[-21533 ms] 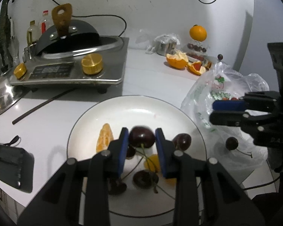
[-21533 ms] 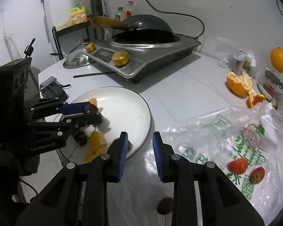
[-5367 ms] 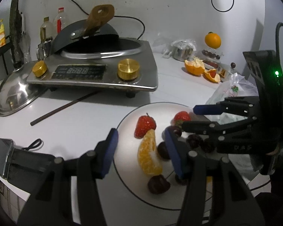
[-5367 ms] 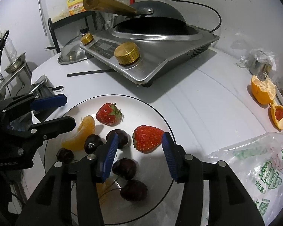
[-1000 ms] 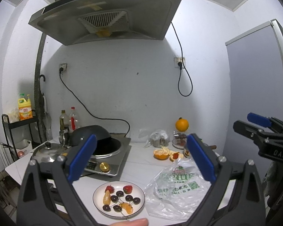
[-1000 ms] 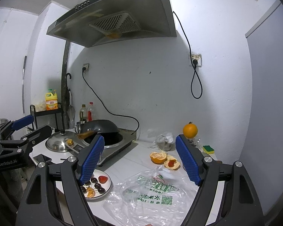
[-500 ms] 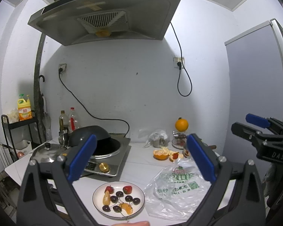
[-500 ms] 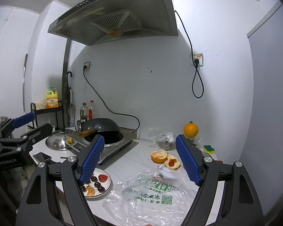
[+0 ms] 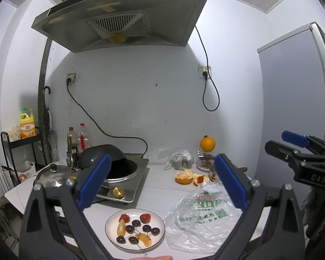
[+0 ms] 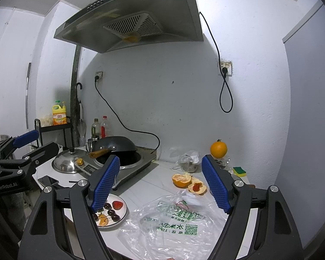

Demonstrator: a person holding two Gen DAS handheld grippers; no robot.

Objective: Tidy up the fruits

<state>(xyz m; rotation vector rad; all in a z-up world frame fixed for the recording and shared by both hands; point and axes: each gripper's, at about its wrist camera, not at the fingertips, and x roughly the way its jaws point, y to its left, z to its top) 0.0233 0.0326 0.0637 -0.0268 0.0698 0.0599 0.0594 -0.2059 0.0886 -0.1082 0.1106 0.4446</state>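
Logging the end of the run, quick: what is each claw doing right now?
Left claw: open wide, holding nothing.
Right claw: open wide, holding nothing.

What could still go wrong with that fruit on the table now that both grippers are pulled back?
The white round plate of strawberries, cherries and orange segments sits close to the white table's front edge, so a bump could knock it off. The crumpled clear plastic bag reaches the edge too and may slide. The whole orange perched on a glass container could roll down.
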